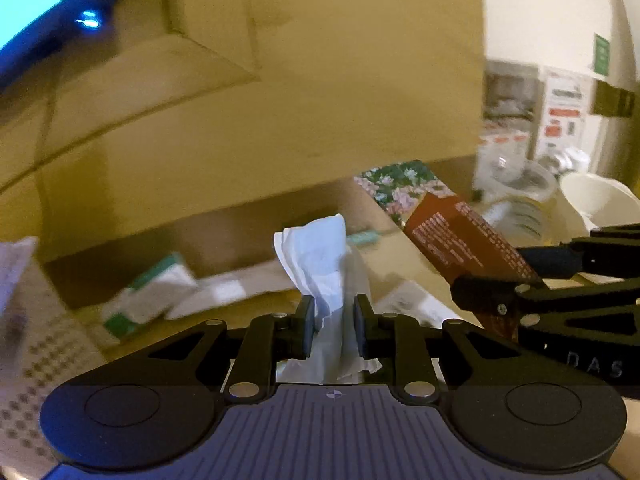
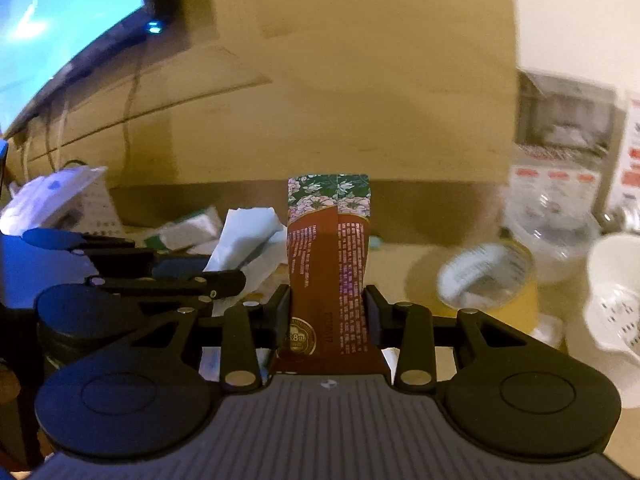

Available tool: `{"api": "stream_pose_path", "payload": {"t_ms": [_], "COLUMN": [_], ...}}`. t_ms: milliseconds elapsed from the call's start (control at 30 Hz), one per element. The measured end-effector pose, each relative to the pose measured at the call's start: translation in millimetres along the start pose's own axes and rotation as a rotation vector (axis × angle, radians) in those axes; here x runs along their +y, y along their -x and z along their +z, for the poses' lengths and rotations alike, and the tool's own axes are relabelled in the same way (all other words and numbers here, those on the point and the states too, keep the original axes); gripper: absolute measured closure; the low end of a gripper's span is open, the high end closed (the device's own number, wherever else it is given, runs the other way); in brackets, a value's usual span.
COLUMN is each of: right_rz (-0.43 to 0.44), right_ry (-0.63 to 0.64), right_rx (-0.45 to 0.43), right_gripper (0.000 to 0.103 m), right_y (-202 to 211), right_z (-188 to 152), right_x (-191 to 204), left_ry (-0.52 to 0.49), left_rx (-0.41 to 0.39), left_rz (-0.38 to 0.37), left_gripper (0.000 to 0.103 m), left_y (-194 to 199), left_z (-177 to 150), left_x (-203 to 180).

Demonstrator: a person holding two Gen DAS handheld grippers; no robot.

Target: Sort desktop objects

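both wrist views look forward, low over the desk, toward the cardboard box [image 1: 280,100] close behind. each catches the other gripper; both share the monitor [image 2: 60,20] upper left.

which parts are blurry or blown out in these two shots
Left wrist view: green-and-white pack smeared by motion, monitor overexposed, tissue fairly sharp. Right wrist view: tape roll streaked, box crisp, screen glaring; fisheye bends both.
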State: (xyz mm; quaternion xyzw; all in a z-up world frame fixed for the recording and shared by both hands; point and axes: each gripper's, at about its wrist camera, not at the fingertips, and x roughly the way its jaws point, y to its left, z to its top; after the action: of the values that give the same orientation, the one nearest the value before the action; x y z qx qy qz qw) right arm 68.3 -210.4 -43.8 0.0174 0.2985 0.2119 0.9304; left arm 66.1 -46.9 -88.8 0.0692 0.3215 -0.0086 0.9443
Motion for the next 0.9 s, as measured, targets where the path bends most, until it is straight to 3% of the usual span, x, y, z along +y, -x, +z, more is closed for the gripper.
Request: {"api": "stream_pose_path", "payload": {"t_ms": [467, 900], "right_rz": [0.051, 0.206], "right_ry": [0.101, 0.174], "right_rx": [-0.011, -0.082], "right_gripper": [0.060, 0.060], "right_y": [-20, -20], "right_z": [48, 99], "right_x": [105, 217], "left_ry": [0.085, 0.138], "left_rx": [-0.063, -0.115], "left_rz": [0.189, 0.344], "left_gripper": [0.083, 0.079], "left_y": [65, 132], "left_z": [11, 22], "left_x": [91, 199]}}
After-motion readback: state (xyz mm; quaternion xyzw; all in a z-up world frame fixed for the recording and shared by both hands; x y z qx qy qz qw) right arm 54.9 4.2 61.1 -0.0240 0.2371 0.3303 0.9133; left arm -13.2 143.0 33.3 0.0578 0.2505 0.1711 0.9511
